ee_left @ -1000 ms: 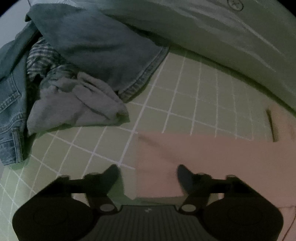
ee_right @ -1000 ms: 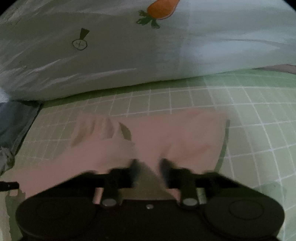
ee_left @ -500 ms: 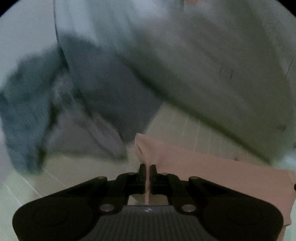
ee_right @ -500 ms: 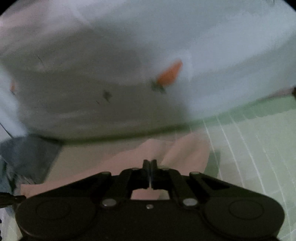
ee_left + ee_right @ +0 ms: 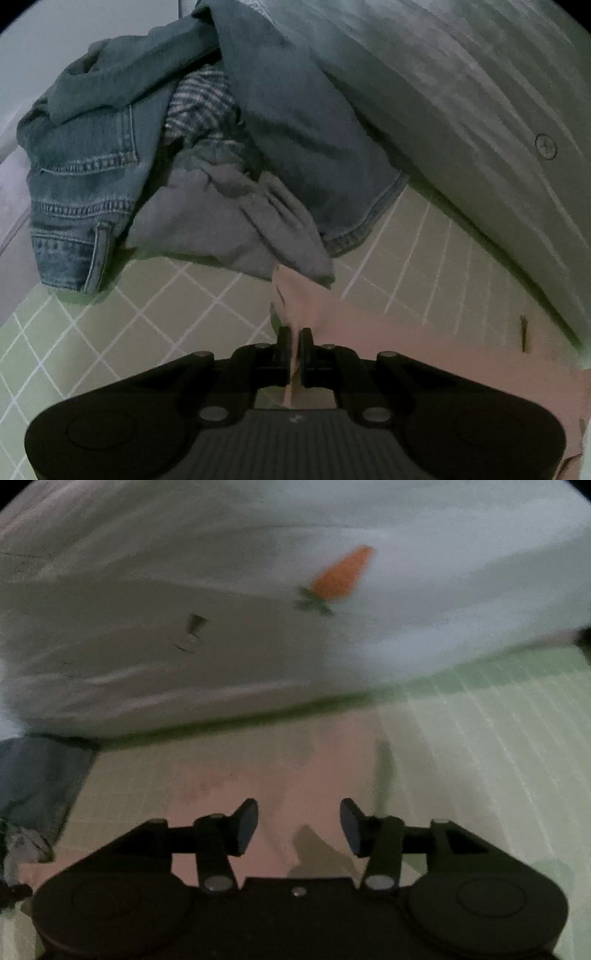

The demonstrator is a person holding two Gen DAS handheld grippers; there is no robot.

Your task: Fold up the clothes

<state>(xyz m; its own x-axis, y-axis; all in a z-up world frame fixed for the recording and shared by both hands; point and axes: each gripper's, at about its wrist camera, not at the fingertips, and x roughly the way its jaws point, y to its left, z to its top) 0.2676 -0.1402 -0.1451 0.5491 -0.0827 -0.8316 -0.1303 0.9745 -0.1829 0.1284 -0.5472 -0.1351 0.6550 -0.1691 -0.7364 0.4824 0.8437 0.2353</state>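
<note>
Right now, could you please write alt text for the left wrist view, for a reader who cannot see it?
The left gripper is shut on a raised fold of a pink garment lying on a green checked sheet. Beyond it sits a pile of jeans and a grey garment, beside a pale quilt.

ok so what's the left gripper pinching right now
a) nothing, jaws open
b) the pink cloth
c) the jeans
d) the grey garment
b: the left gripper has its jaws shut on a raised fold of the pink cloth, while the jeans and the grey garment lie untouched in the pile beyond it.
</note>
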